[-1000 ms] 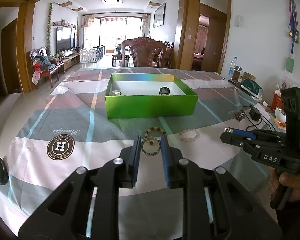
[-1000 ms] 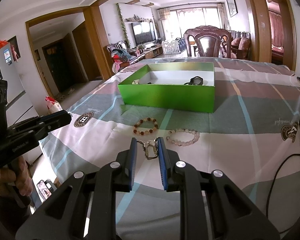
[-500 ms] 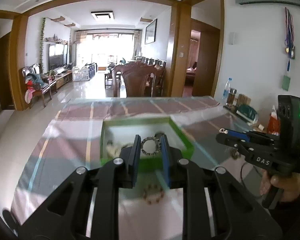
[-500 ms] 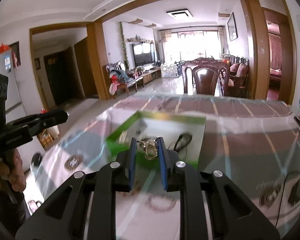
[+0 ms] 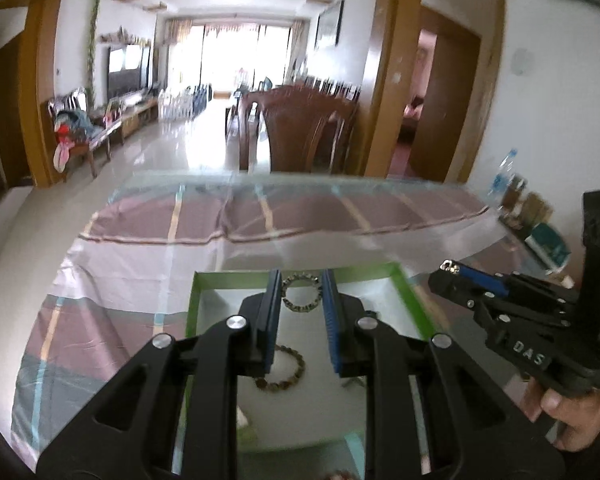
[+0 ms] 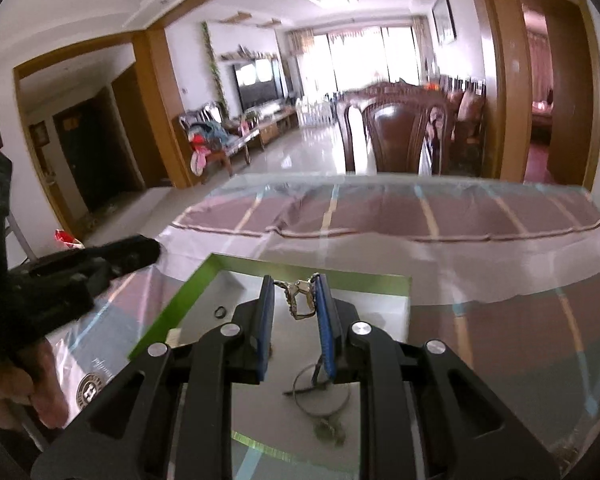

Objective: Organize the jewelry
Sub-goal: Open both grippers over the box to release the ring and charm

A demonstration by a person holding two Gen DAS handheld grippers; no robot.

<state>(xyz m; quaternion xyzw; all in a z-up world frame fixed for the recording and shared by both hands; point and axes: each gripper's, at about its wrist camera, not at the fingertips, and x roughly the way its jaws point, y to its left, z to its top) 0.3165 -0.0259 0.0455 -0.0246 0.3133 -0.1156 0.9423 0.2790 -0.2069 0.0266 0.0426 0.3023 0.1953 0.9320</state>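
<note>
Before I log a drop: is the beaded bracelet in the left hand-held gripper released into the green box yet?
Not yet. The beaded ring bracelet sits pinched between the left hand-held gripper fingers, above the green cardboard box.

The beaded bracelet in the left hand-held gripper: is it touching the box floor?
Apart. The left wrist view shows the beaded bracelet pinched in the left hand-held gripper, above the green box.

Bright daylight floods from the far windows, blown out white and glaring on the floor; motion blur throughout, fisheye edges bent, dark
</note>
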